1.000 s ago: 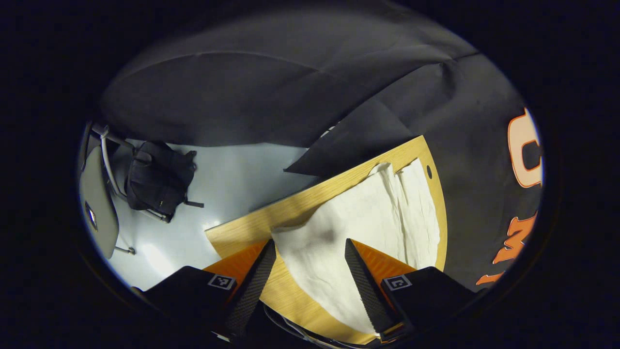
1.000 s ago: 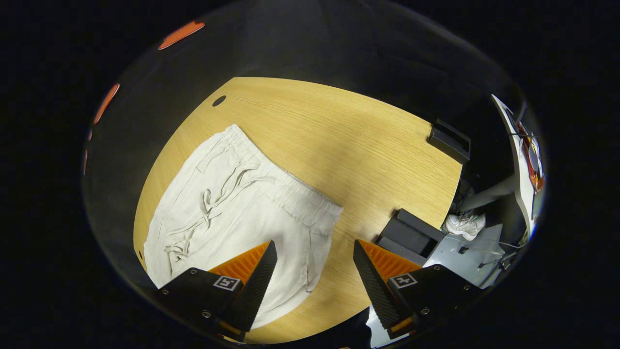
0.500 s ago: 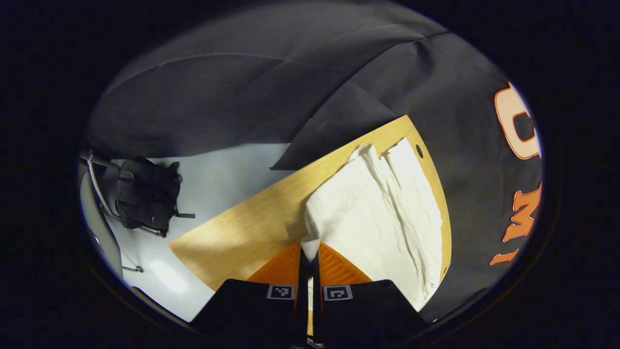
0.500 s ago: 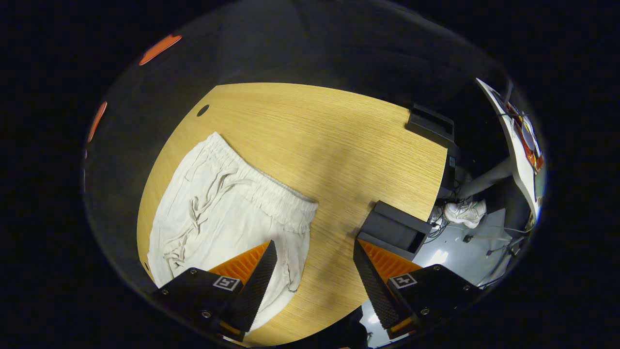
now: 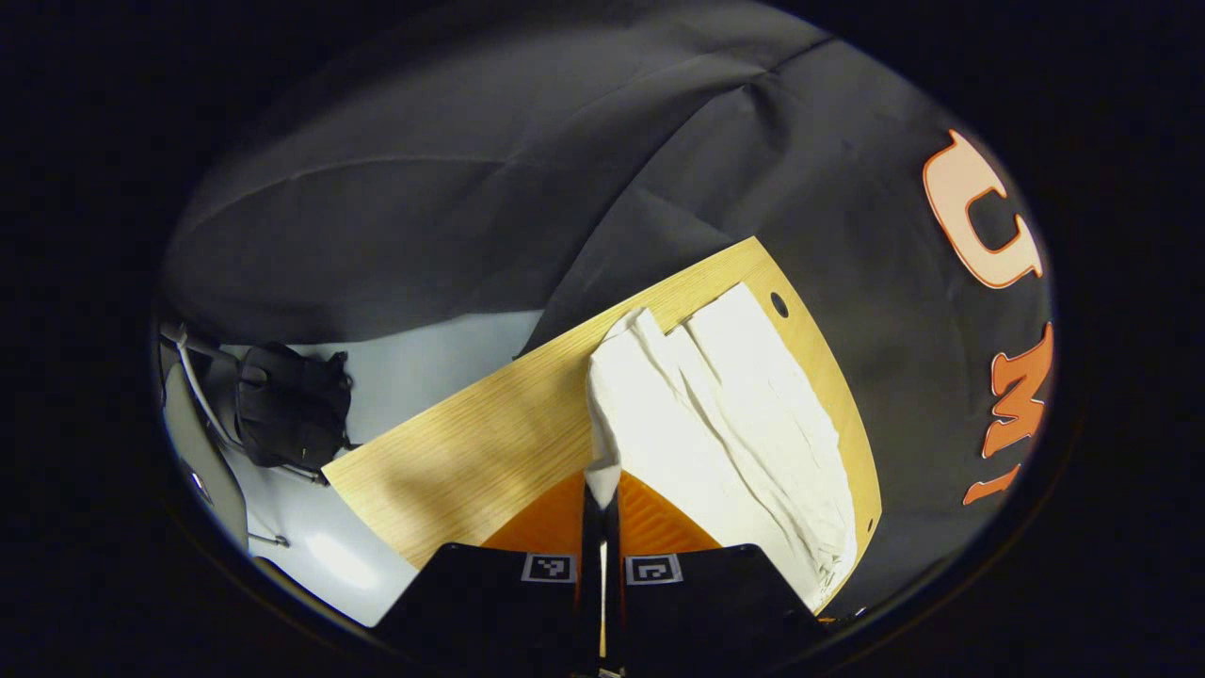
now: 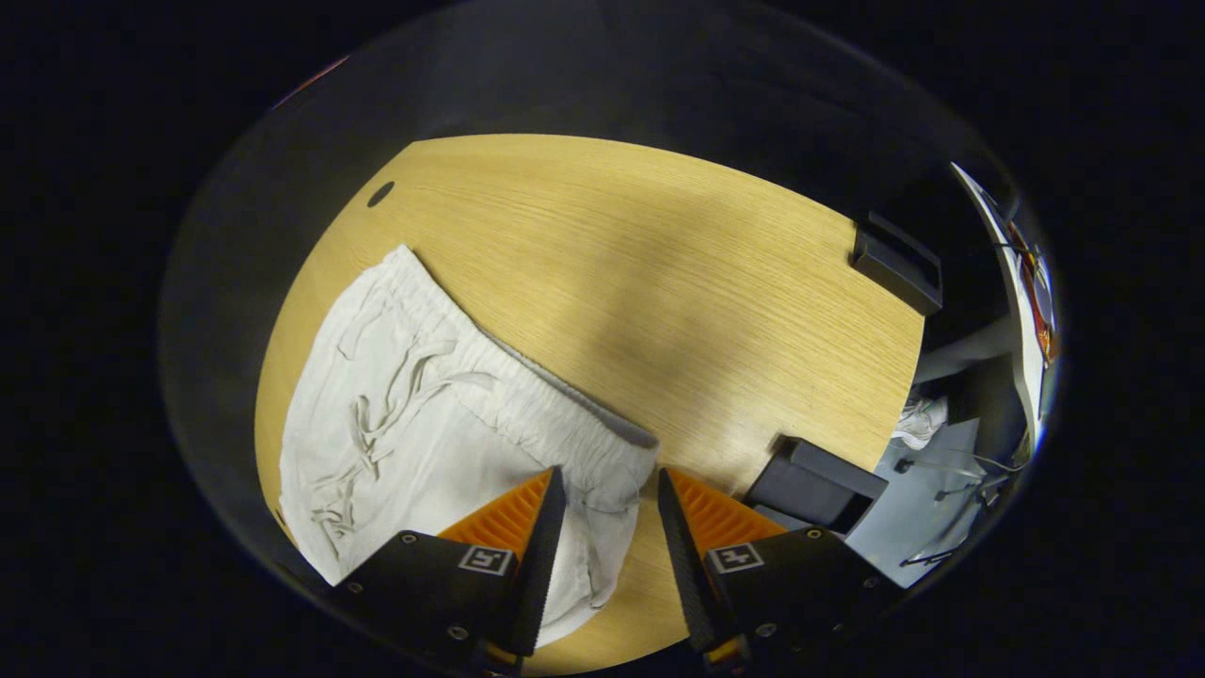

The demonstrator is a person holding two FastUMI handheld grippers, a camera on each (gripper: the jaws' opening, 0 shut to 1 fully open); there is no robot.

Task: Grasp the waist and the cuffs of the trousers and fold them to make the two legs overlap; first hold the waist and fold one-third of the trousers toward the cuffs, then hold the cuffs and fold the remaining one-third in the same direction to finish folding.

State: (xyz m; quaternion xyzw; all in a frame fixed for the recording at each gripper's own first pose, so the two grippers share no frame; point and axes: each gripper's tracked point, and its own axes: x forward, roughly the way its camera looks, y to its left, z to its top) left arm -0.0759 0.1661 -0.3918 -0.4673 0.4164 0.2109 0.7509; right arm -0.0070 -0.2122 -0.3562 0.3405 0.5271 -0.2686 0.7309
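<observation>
The left gripper (image 5: 602, 499) is low over the wooden table (image 5: 471, 443), and its two fingers are pressed together on a corner of the cream trousers (image 5: 715, 414). The pinched cloth rises a little to the tips. From that grip, in the left gripper view, the legs run away toward the far edge of the table, side by side along their long axis, with the cuffs near a small hole (image 5: 779, 304) in the tabletop.

The right gripper (image 6: 610, 499) is tilted down over the waist end. Its fingers are partly open (a narrow gap is between them), and the corner of the elastic waistband (image 6: 565, 405) lies in this gap; I cannot tell if either finger touches it. The drawstring (image 6: 386, 424) lies loose on the cloth. A dark box (image 6: 814, 485) stands on the table just beside.
</observation>
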